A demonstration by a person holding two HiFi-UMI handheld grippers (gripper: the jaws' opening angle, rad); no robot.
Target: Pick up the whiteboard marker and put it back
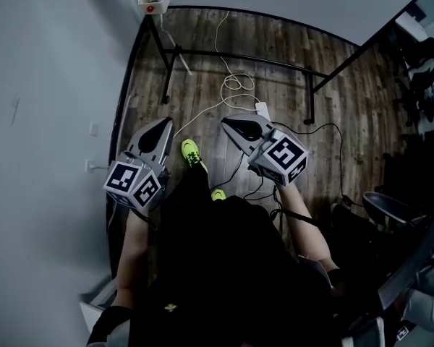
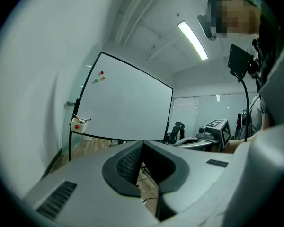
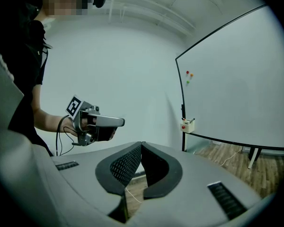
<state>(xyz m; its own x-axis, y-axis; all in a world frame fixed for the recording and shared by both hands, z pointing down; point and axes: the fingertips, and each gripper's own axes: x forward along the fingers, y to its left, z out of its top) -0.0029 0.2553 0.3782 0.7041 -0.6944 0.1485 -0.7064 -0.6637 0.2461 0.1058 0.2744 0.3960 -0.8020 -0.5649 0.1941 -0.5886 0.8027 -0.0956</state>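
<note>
The whiteboard marker (image 2: 85, 120) appears as a thin stick lying across the top of a small white holder box (image 2: 78, 125) with a red button. The box is fixed at the lower left corner of the whiteboard (image 2: 128, 103). The marker's long axis reads as roughly level along the board, but it is too small to confirm this or to tell its cap end. It lies ahead of both grippers and well apart from them. In the head view the box stands almost straight ahead of the left gripper (image 2: 143, 144), judged the nearer; the right gripper (image 3: 141, 144) sits further to the side. The fingers (image 2: 128, 163) of each gripper are pressed together with nothing between them. The head view shows the box only near its top edge, small and distorted.
</note>
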